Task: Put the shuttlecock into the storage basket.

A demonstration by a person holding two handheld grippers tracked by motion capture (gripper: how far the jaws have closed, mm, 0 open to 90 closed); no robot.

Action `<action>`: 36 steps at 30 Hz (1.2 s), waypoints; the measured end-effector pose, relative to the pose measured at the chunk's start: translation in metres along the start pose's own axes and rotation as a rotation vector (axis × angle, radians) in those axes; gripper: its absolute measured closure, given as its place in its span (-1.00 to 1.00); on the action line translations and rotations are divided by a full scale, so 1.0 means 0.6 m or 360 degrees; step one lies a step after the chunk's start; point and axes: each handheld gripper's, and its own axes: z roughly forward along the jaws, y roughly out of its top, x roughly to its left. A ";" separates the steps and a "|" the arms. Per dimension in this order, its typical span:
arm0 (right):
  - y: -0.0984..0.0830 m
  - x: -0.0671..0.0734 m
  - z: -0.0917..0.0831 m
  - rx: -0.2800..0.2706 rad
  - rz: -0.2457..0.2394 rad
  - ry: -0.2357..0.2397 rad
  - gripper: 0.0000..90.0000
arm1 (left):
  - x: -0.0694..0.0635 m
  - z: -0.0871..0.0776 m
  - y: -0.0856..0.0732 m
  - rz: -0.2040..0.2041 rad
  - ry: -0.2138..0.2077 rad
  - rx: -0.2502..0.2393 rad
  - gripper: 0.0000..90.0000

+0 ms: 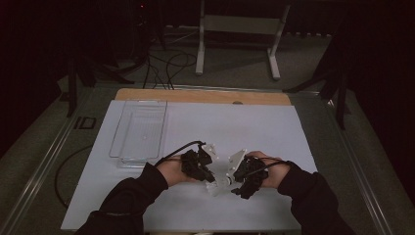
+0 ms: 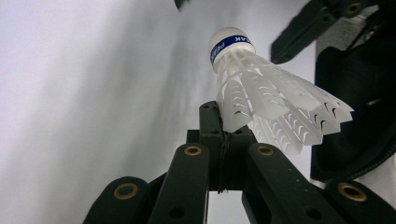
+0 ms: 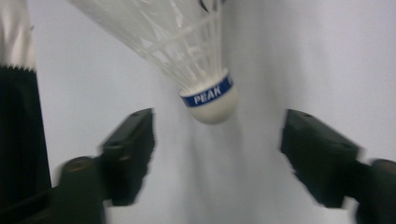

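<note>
Near the front edge of the white table sheet (image 1: 254, 127), your two hands meet. Your left gripper (image 2: 223, 140) has its jaws pressed together on the skirt of a white plastic shuttlecock with a blue "PEAK" band (image 2: 261, 93), cork pointing away. Your right gripper (image 3: 217, 140) stands spread wide, the cork just above the gap between its jaws. A clear plastic tray (image 1: 139, 132) lies well apart, far left.

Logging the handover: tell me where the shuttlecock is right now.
The shuttlecock is pinched by its feathers in the left gripper, above the white mat's near middle, its cork between the open jaws of the right gripper.
</note>
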 end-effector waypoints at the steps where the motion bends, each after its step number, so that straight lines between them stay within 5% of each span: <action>1: -0.001 -0.002 0.000 -0.0002 0.0036 -0.0006 -0.52 | 0.000 0.000 0.000 0.0000 0.0000 0.0000 1.00; 8: -0.013 -0.013 -0.001 -0.0049 0.0171 -0.0027 -0.78 | 0.004 -0.023 -0.008 -0.0029 0.0042 -0.0032 1.00; 21: -0.040 -0.030 -0.018 -0.0199 0.0378 -0.0096 -0.80 | 0.010 -0.059 -0.018 -0.0052 0.0093 -0.0082 0.99; 36: -0.067 -0.032 -0.019 -0.0258 0.0449 -0.0158 -0.80 | 0.024 -0.110 -0.033 -0.0110 0.0204 -0.0149 0.99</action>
